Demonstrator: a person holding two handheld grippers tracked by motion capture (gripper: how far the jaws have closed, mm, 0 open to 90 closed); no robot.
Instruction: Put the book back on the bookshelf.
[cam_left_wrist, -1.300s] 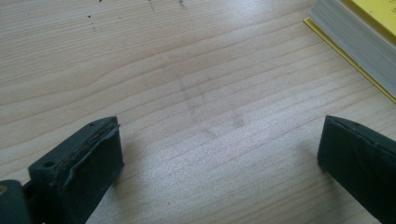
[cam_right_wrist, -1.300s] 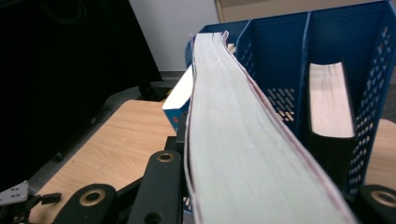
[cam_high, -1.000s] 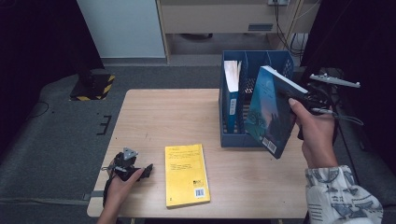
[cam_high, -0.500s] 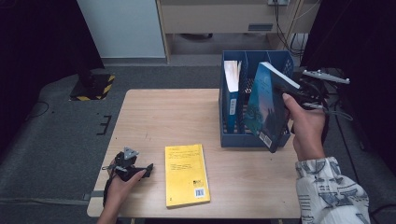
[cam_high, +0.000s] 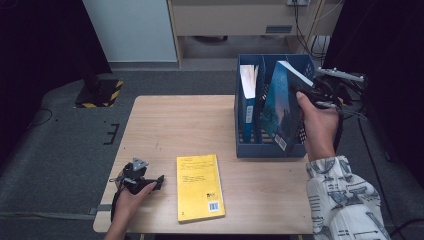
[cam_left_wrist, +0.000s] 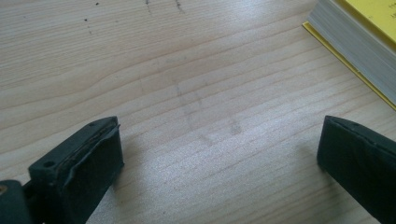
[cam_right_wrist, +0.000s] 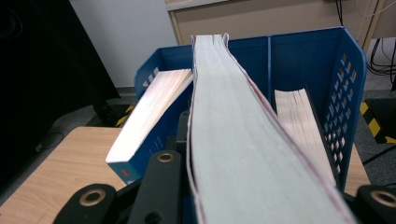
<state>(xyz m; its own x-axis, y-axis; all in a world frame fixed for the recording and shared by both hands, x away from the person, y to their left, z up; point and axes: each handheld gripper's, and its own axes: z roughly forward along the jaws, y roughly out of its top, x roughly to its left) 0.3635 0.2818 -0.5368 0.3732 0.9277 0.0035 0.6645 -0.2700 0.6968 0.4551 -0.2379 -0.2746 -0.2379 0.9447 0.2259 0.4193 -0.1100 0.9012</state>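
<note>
R gripper pinches a blue book, tilted over the blue box at the desk's far right edge. L gripper sits wide open near the front left corner, by the yellow book.

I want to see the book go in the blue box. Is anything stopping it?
Nothing visible blocks it. The right tool holds the teal book tilted over the blue file box, its lower end already inside. Another book leans in the slot beside it, and one more on the other side.

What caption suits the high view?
Right gripper lowers a teal paperback book into a blue plastic file box.
</note>
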